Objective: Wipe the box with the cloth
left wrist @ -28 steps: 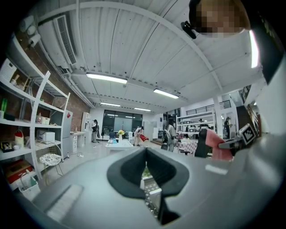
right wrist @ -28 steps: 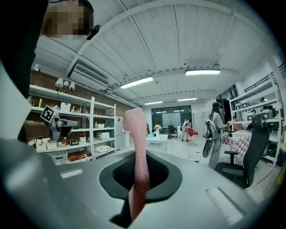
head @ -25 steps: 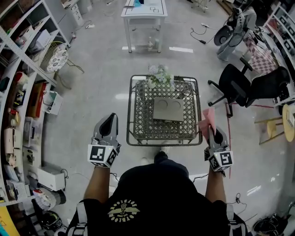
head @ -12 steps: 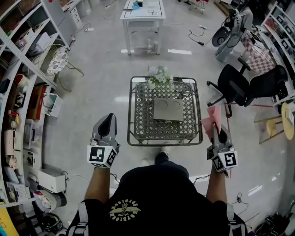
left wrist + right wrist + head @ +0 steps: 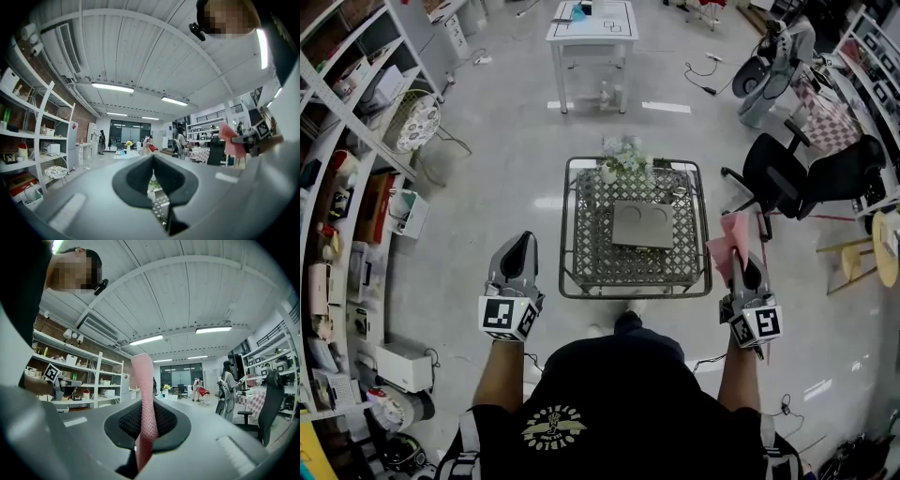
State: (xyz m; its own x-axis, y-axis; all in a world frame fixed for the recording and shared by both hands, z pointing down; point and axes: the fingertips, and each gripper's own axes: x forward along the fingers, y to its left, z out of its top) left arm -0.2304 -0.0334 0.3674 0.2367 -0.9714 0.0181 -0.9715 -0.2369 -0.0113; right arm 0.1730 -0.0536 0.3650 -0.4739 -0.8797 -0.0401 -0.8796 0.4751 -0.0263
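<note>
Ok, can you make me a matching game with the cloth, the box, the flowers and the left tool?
Things:
1. cloth
2. box
3. flowers
4. left tool

Places or states:
A. shut, holding nothing
B. lying flat in the middle of the table
C. pinched in the right tool
D. at the table's far edge

Pairs: 1-C, 2-B, 3-D, 4-A
</note>
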